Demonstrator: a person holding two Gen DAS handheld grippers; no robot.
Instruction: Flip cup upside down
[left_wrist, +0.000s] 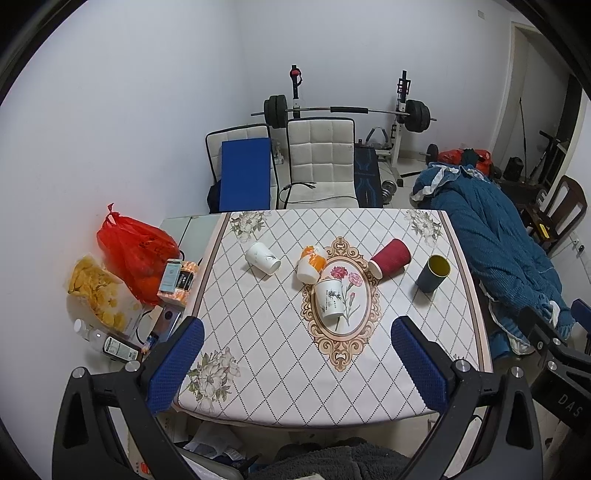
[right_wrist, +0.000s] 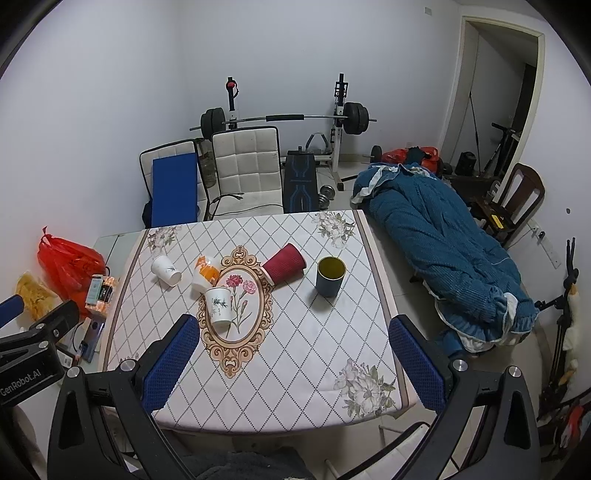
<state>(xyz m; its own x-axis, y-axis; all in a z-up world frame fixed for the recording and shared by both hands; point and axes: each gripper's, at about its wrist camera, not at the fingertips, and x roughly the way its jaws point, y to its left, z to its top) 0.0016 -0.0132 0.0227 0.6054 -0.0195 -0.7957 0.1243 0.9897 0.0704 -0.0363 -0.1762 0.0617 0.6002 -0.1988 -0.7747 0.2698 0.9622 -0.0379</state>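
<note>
Several cups sit on the patterned tablecloth (left_wrist: 280, 354). A dark blue cup with a yellow inside (left_wrist: 433, 273) (right_wrist: 330, 277) stands upright, mouth up, at the right. A red ribbed cup (left_wrist: 390, 257) (right_wrist: 284, 263), an orange and white cup (left_wrist: 311, 264) (right_wrist: 205, 276) and two white cups, one far left (left_wrist: 262, 257) (right_wrist: 166, 270) and one at the middle (left_wrist: 328, 298) (right_wrist: 219, 306), lie on their sides. My left gripper (left_wrist: 297, 365) is open and empty above the near table edge. My right gripper (right_wrist: 293, 363) is open and empty, also well short of the cups.
A red plastic bag (left_wrist: 136, 254), a bag of chips (left_wrist: 96, 288), boxes and bottles crowd the table's left side. Two white chairs (left_wrist: 319, 162) and a barbell rack (left_wrist: 347, 110) stand behind. A blue quilt (right_wrist: 439, 240) lies on the right.
</note>
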